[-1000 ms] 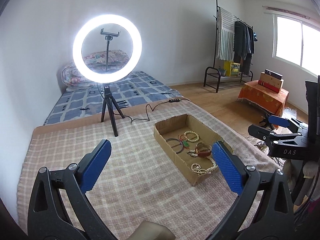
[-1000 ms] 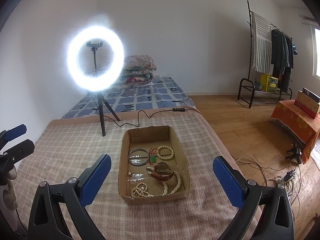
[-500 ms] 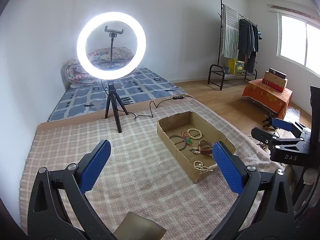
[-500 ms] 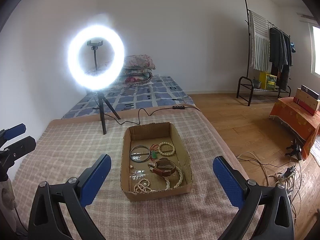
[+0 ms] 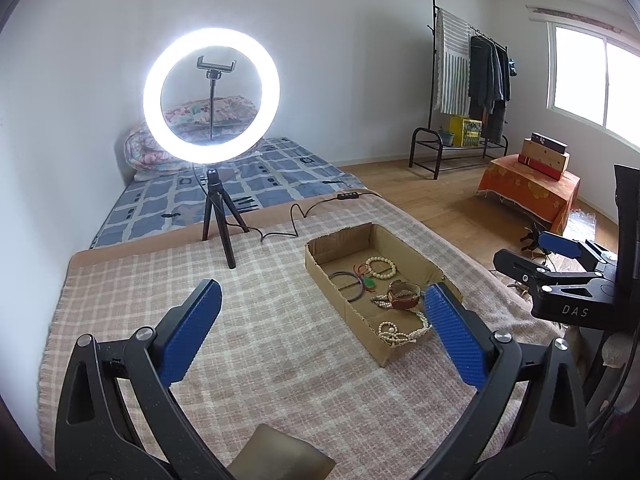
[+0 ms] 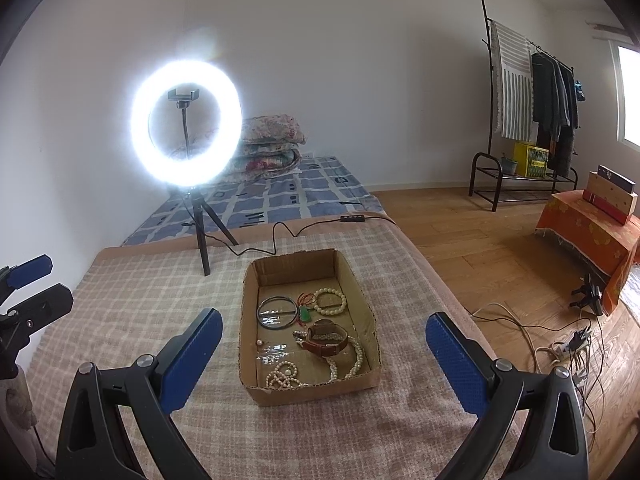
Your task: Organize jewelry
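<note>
Both wrist views share box [image 5: 376, 280] — angled down.

Box: your shallow open cardboard tray [image 6: 370, 312] at 12 o'clock.
Inside: dark bangle [image 6: 277, 312], bead bracelet [image 6: 329, 301], brown watch [image 6: 325, 343], pearl strands [image 6: 352, 364].

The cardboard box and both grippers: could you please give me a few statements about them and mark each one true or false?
1. The cardboard box holds all the jewelry in view. True.
2. The brown leather watch is gripped by the right gripper. False: it lies in the box on a pearl necklace, and the gripper is open and empty.
3. The left gripper is open. True.
4. The ring light is switched off. False: it glows brightly.
5. The dark bangle lies outside the box on the plaid blanket. False: it lies inside.
</note>
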{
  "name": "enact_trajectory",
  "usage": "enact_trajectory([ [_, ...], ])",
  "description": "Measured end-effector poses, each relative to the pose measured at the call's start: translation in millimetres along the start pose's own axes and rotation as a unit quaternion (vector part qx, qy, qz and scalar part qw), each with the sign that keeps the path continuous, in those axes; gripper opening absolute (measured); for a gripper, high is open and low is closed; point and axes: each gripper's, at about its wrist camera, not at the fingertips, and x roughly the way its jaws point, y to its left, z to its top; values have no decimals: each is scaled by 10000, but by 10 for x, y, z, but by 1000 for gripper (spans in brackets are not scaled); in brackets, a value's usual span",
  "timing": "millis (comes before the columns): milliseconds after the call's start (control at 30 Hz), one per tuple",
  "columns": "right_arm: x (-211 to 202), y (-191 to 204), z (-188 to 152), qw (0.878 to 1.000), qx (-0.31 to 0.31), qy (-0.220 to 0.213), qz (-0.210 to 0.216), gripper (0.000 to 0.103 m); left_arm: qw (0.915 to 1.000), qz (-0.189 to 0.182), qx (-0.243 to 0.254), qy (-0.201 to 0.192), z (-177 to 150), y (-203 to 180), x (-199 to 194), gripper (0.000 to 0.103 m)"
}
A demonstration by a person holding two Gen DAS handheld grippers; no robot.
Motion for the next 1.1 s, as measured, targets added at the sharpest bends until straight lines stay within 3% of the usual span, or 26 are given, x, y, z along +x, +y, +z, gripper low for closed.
enact_trajectory([
  [1100,34,22,-35,10000,-67,24,18,103,10000,-51,23,64,-8,-58,3,103],
])
